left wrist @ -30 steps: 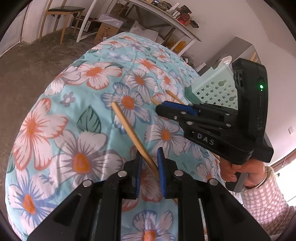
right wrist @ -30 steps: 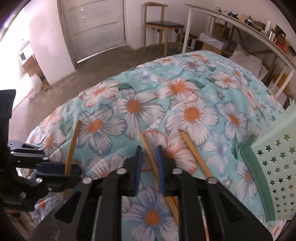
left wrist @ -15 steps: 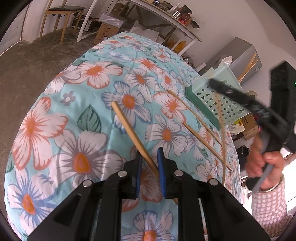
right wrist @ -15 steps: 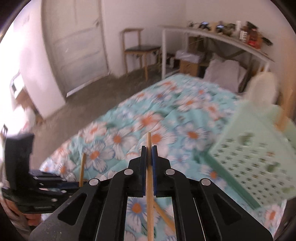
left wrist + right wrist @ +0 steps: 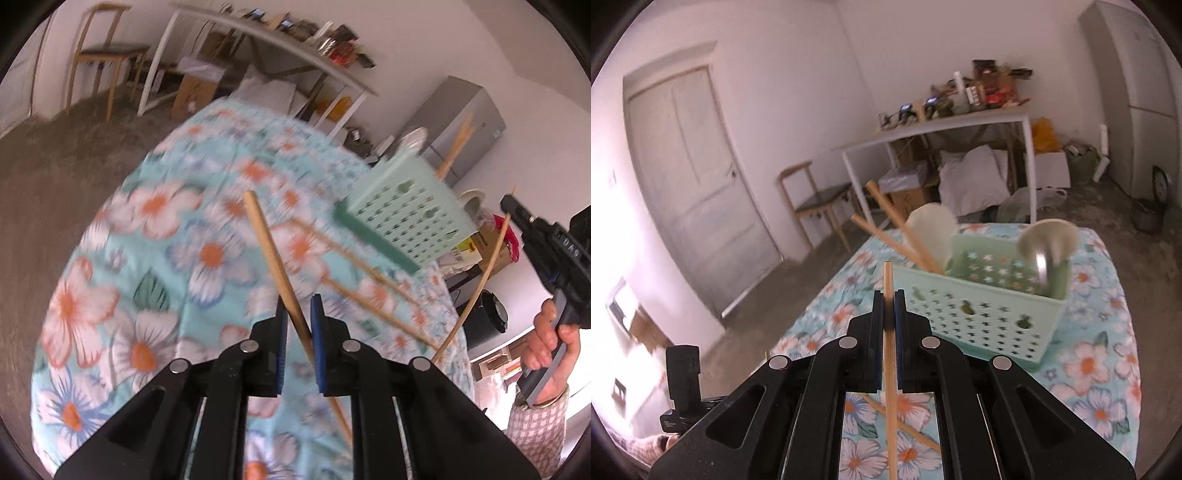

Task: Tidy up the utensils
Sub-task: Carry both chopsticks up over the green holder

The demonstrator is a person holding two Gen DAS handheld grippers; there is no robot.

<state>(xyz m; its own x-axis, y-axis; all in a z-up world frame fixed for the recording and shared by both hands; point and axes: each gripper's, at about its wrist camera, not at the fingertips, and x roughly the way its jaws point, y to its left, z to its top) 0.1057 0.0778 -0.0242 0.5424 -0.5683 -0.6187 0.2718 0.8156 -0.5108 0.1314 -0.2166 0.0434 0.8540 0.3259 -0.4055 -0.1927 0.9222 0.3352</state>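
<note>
In the left wrist view my left gripper (image 5: 298,314) has a wooden chopstick (image 5: 271,254) slanting between its blue pads. Its jaws are closing and the stick hangs above the floral cloth (image 5: 110,288) with them. My right gripper (image 5: 888,299) is shut on a second chopstick (image 5: 888,280), which stands upright in front of the mint green basket (image 5: 982,314). From the left wrist, that right gripper (image 5: 511,203) is high at the right, beside the basket (image 5: 406,214), its stick (image 5: 476,291) hanging down. Two loose chopsticks (image 5: 369,306) lie on the cloth.
The basket holds two leaning chopsticks (image 5: 890,214), a white spoon (image 5: 931,229) and a metal spoon (image 5: 1047,243). A person's hand (image 5: 550,339) grips the right gripper's handle. Beyond the cloth stand a chair (image 5: 816,199), a cluttered white table (image 5: 934,129) and a grey fridge (image 5: 1137,92).
My right gripper shut on a chopstick, lifted it off the cloth and swung up toward the basket. My left gripper rose a little and its chopstick came up with it.
</note>
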